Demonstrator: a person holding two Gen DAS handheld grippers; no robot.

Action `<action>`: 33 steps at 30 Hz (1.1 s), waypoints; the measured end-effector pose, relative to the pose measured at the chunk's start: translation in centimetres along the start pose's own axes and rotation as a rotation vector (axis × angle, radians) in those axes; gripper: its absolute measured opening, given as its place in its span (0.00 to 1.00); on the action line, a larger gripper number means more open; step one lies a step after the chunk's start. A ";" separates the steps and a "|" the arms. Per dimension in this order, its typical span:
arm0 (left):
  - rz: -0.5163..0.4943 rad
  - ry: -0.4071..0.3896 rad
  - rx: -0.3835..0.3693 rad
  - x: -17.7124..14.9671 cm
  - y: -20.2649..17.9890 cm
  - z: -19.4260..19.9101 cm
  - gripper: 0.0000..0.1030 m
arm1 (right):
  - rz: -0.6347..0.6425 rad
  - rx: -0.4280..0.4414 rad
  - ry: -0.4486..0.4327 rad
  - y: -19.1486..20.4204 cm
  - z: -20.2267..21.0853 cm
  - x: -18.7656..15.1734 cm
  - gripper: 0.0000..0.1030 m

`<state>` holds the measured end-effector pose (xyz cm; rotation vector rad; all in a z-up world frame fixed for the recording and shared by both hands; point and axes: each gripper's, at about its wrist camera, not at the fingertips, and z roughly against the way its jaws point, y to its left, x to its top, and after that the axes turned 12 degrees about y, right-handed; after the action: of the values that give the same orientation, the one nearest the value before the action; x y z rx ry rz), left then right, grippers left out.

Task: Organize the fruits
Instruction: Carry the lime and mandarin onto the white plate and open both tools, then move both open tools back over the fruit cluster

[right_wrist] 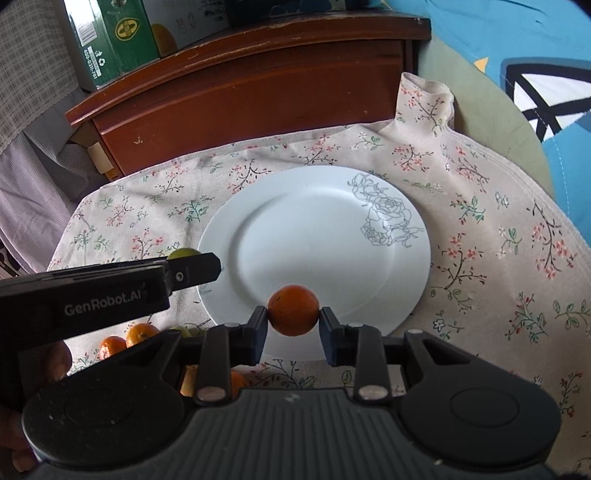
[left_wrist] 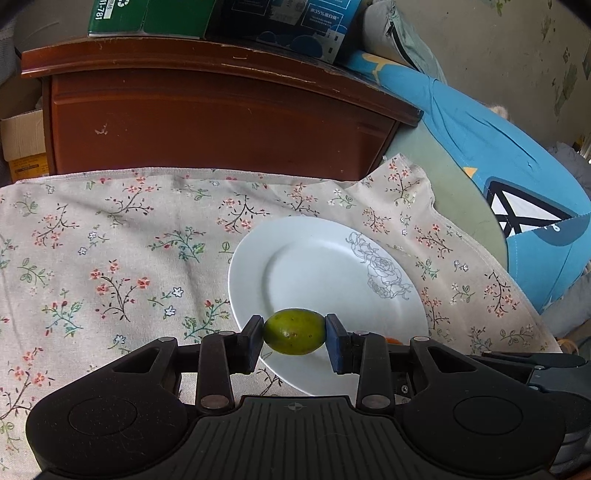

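Note:
My left gripper [left_wrist: 294,332] is shut on a green lime [left_wrist: 294,331] and holds it above the near rim of a white plate [left_wrist: 317,266] with a grey rose drawing. My right gripper [right_wrist: 293,312] is shut on a small orange [right_wrist: 293,310], held over the near edge of the same plate [right_wrist: 314,236]. The left gripper also shows side-on in the right wrist view [right_wrist: 195,267], at the plate's left rim, with the lime [right_wrist: 183,253] peeking above its finger. The plate has no fruit on it.
A floral cloth [left_wrist: 110,258] covers the table. More small oranges [right_wrist: 125,339] and a green fruit [right_wrist: 183,331] lie at the near left. A brown wooden cabinet [left_wrist: 207,118] with cartons [left_wrist: 147,18] on top stands behind. Blue bedding [left_wrist: 517,166] lies to the right.

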<state>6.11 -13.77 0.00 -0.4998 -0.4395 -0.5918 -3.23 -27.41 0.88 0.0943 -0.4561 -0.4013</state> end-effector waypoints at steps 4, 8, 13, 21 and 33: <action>-0.011 0.001 0.020 0.1 -0.2 -0.4 0.34 | -0.009 0.005 -0.013 0.0 0.0 0.1 0.31; 0.014 0.006 0.036 0.4 -0.4 0.1 0.45 | 0.016 -0.016 -0.037 0.4 0.4 0.1 0.47; 0.021 -0.050 0.074 0.5 -0.4 2.6 0.62 | 0.033 -0.027 -0.078 0.7 1.2 0.3 0.55; -0.001 -0.058 0.136 -0.6 0.0 6.8 0.65 | 0.054 -0.004 -0.103 1.4 2.2 0.1 0.63; 0.045 0.027 0.264 -6.2 3.6 10.6 0.67 | 0.136 -0.032 -0.075 3.4 2.3 -1.1 0.66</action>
<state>1.12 -2.71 4.02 -0.2492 -0.4711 -0.4877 -3.97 -23.88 3.10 0.0170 -0.5269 -0.2794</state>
